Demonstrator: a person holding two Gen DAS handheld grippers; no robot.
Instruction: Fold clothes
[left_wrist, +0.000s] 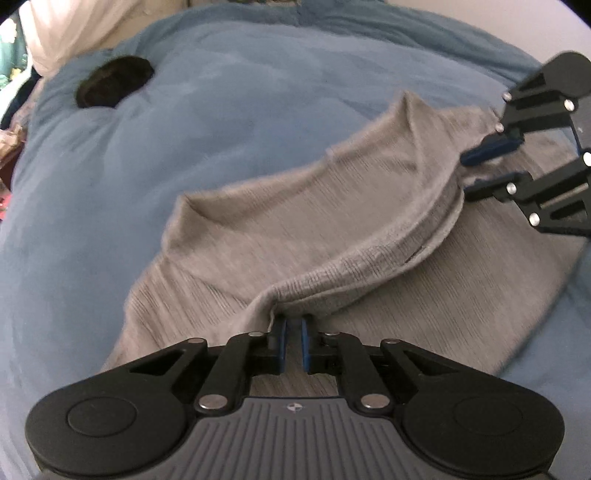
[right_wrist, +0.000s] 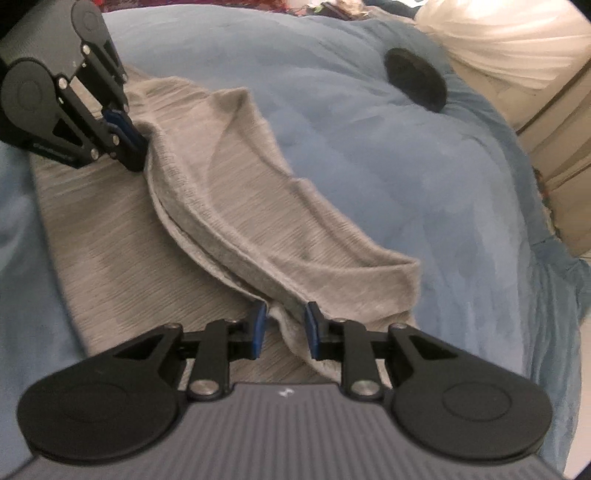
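A grey garment (left_wrist: 295, 236) lies on a blue blanket (left_wrist: 221, 110), with one edge lifted and folded back over its lower layer. The folded edge runs as a thick hem between the two grippers.

Left gripper (left_wrist: 293, 325): its jaws stand almost together, clamped on a bunched corner of the garment hem. In the left wrist view the cloth rises from the blue pads and spreads away from them. In the right wrist view the same gripper (right_wrist: 135, 147) appears at upper left, its tips buried in the fabric edge.

Right gripper (right_wrist: 284, 317): its jaws stand partly apart with a rolled bunch of the garment (right_wrist: 258, 229) between the pads. The cloth fills the gap and drapes down past the right-hand pad; the grip appears closed on it, though blur along the pads makes the contact hard to confirm. In the left wrist view this gripper (left_wrist: 476, 170) enters from the right edge, with the hem meeting its two fingers.

Between the grippers the hem sags in a shallow curve. The lower layer of the garment lies flat on the blanket (right_wrist: 369, 147).

A dark round object (left_wrist: 114, 81) rests on the blanket well apart from the garment; it also shows in the right wrist view (right_wrist: 415, 83). A white pillow (right_wrist: 509, 48) lies just beyond it.
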